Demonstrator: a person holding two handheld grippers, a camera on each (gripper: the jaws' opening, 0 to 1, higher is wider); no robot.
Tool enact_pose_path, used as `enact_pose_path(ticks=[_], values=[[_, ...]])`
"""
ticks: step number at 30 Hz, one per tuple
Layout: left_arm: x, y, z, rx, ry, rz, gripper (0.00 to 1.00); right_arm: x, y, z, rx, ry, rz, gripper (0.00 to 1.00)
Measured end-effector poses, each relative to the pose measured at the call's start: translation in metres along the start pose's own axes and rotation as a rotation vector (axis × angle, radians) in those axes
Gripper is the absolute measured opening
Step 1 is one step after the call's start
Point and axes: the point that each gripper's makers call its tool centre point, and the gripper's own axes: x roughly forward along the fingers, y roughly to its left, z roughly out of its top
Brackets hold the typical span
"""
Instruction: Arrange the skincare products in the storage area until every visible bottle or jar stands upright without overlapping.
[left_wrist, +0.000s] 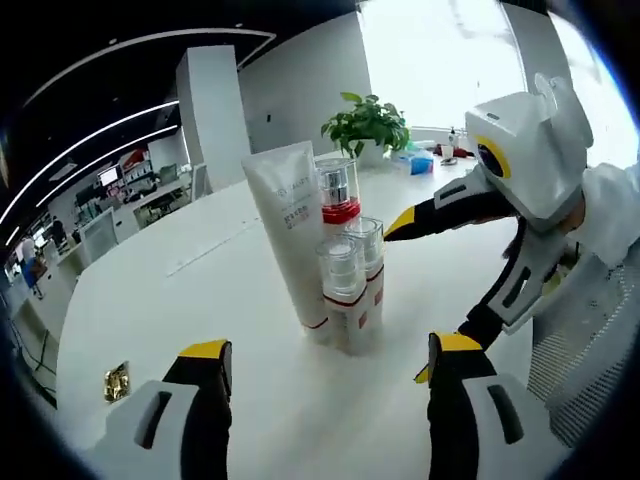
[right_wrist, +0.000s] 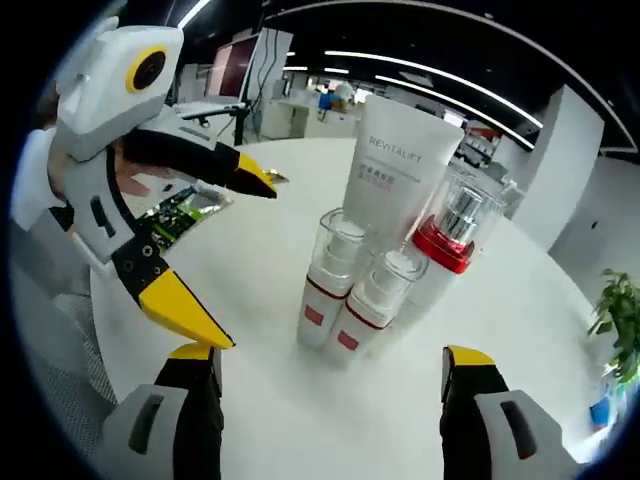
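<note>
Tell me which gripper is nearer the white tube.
Hard to call; right looks slightly nearer. The right gripper flanks the white tube and bottles; the left gripper hangs open on the opposite side.

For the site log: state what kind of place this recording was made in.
Probably an open-plan office or lab: a large white table with skincare bottles, desks with monitors behind, linear ceiling lights, and a potted plant by bright windows.
</note>
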Motion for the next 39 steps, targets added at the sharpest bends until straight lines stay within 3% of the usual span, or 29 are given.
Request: enact_pose_path(ticks=[4, 9, 17, 39], values=[[-0.006, 0.003, -0.002, -0.017, 0.007, 0.008, 0.85, -0.004, 0.008, 0.002, 0.007, -0.009, 0.019, 0.99], [-0.010, 0.006, -0.003, -0.039, 0.013, 0.020, 0.94, -0.009, 0.013, 0.002, 0.009, -0.016, 0.026, 0.99], [-0.016, 0.004, -0.005, -0.047, 0.020, 0.019, 0.99, -0.018, 0.019, 0.003, 0.025, -0.027, 0.029, 0.99], [-0.034, 0.007, -0.016, -0.088, 0.055, 0.013, 0.99, -0.033, 0.029, 0.008, 0.038, -0.061, 0.017, 0.99]])
